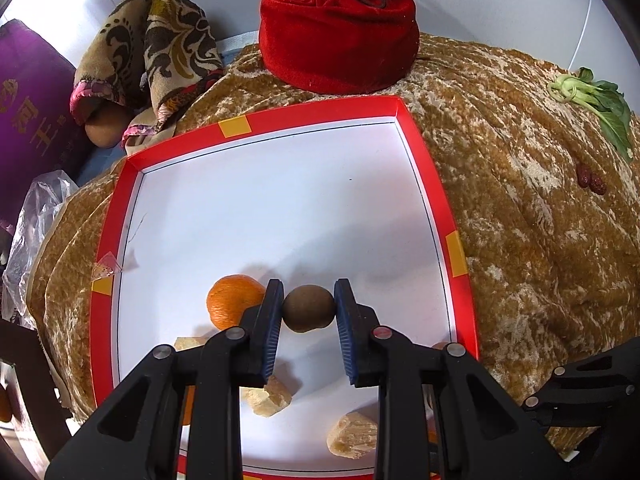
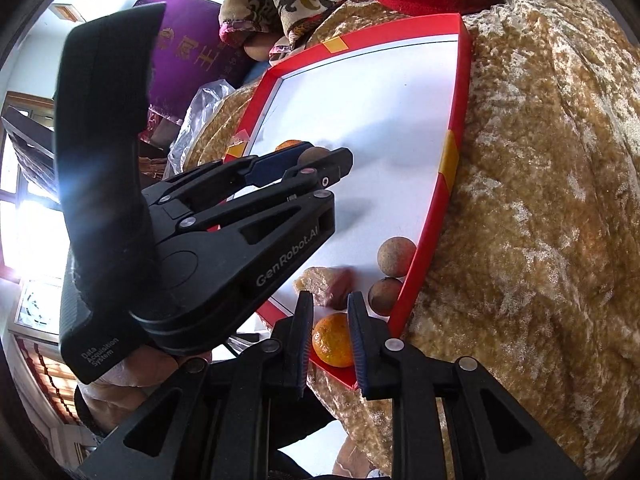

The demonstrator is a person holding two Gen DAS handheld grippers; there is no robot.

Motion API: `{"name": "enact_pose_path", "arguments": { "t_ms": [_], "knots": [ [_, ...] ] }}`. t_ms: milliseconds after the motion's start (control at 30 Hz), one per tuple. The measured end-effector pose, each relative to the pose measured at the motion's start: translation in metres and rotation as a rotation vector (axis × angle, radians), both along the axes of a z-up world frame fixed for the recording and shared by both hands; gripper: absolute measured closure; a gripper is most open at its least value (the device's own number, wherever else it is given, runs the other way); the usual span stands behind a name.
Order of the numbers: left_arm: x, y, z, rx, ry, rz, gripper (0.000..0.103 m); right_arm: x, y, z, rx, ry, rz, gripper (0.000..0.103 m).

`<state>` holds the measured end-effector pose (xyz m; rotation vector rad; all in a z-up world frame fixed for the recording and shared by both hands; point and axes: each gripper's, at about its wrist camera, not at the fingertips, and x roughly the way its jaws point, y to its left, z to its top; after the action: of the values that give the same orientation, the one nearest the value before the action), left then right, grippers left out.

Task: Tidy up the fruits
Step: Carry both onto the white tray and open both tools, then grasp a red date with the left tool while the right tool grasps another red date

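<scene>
Left wrist view looks steeply down and forward, sitting close above the shallow red-rimmed white tray (image 1: 404, 120), facing the red velvet pouch (image 1: 338, 36). Right wrist view hangs low at the tray's (image 2: 450, 160) near right corner, tilted, looking leftward across it. Both share the tray and the brown velvet cloth (image 1: 540, 220) (image 2: 540, 200).
</scene>
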<state>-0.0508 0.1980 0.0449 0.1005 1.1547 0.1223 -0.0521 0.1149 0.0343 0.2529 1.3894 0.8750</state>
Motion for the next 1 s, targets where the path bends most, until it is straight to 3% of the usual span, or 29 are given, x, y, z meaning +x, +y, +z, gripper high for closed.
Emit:
{"name": "enact_pose_path", "arguments": {
  "t_ms": [300,500,700,1000],
  "knots": [
    [0.006,0.005,0.002,0.020,-0.018,0.045,0.077,0.000,-0.015,0.009,0.011,-0.011,-0.013,0.083],
    [0.013,-0.019,0.020,0.022,-0.109,0.002,0.064,0.011,-0.050,0.022,0.031,-0.024,-0.080,0.083],
    [0.021,-0.062,0.034,0.028,-0.177,-0.100,0.063,0.032,-0.112,0.035,0.050,-0.035,-0.213,0.083],
    [0.030,-0.140,0.030,0.027,-0.185,-0.260,0.060,0.074,-0.244,0.040,0.040,-0.046,-0.528,0.083]
  ]
}}
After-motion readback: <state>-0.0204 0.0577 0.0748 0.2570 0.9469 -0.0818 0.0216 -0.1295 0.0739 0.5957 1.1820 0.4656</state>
